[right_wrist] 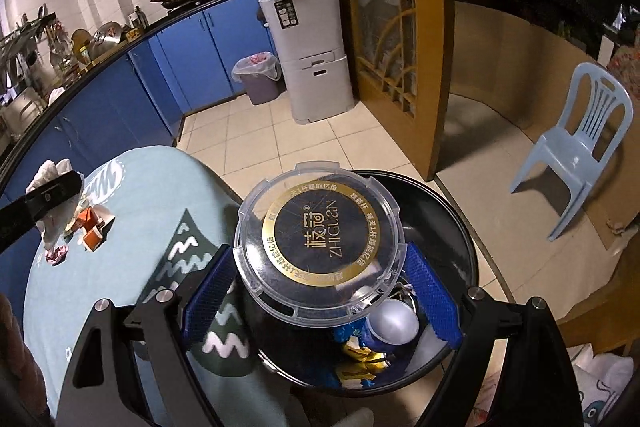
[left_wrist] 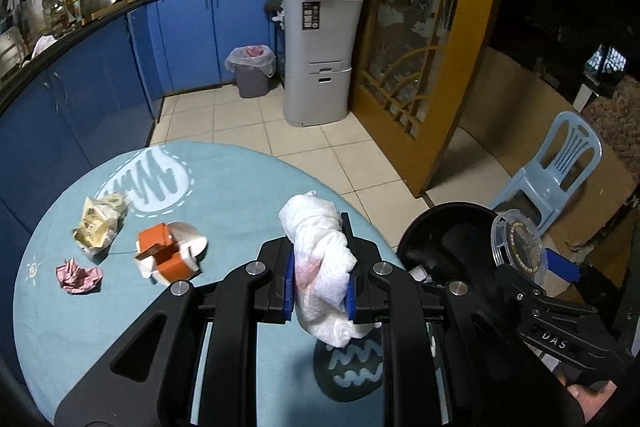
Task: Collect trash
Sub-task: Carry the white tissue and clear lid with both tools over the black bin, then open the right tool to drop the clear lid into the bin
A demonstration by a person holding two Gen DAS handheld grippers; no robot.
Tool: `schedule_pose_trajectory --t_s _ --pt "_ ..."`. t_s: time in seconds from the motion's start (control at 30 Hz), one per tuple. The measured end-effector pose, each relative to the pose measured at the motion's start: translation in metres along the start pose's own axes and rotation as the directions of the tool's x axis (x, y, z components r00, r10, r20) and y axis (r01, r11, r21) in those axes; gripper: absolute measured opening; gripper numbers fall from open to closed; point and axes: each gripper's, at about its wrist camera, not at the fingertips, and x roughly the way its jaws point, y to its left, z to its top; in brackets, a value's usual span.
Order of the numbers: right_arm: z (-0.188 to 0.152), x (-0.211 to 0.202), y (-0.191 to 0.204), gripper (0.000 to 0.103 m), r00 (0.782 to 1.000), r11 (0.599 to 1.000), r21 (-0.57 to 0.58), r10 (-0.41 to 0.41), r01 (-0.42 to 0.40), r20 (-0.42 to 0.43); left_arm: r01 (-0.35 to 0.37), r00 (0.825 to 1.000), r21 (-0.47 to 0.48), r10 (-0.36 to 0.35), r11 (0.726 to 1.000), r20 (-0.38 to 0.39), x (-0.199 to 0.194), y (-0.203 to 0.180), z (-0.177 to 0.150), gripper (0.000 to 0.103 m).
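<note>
My left gripper (left_wrist: 320,287) is shut on a crumpled white paper towel (left_wrist: 320,251) and holds it above the round blue table (left_wrist: 224,179). My right gripper (right_wrist: 320,291) is shut on a clear plastic lid with a black and gold label (right_wrist: 318,247), held over the black trash bin (right_wrist: 452,223); the lid (left_wrist: 518,247) and bin (left_wrist: 436,227) also show in the left wrist view. On the table lie an orange and white box (left_wrist: 168,253), a yellow wrapper (left_wrist: 100,227) and a pink crumpled paper (left_wrist: 78,275).
The bin holds a silver cap and blue and gold wrappers (right_wrist: 372,347). A light blue plastic chair (right_wrist: 580,143) stands to the right. A grey cabinet (left_wrist: 316,59) and a lined waste bin (left_wrist: 252,71) stand by the blue kitchen cupboards.
</note>
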Motion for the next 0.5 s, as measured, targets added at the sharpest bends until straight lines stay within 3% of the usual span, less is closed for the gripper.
schedule_pose_trajectory --t_s 0.5 --pt "-0.002 0.005 -0.022 0.083 1.000 0.999 0.034 -0.013 0.013 -0.008 0.012 1.000 0.042 -0.012 0.999 0.003 0.004 -0.021 0.004 0.019"
